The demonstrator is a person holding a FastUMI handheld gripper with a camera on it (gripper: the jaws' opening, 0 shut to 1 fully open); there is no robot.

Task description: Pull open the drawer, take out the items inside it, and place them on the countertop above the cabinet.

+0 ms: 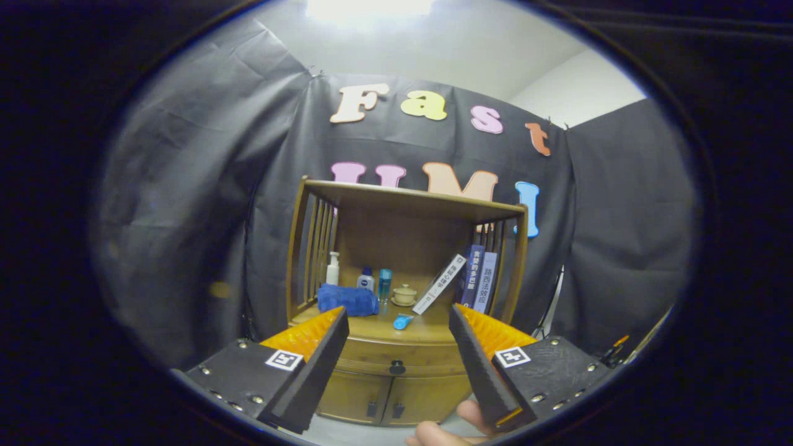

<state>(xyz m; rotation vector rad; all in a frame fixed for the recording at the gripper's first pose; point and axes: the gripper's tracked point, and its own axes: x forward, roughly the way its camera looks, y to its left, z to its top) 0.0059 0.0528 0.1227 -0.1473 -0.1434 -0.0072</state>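
Facing hand-held gripper [396, 334] — fingers apart — drawer [396, 359] closed.

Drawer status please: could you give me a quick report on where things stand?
Gripper fingers open, holding nothing, short of the cabinet. Drawer shut, knob untouched between the fingers. Countertop already carries a blue towel and small blue item.
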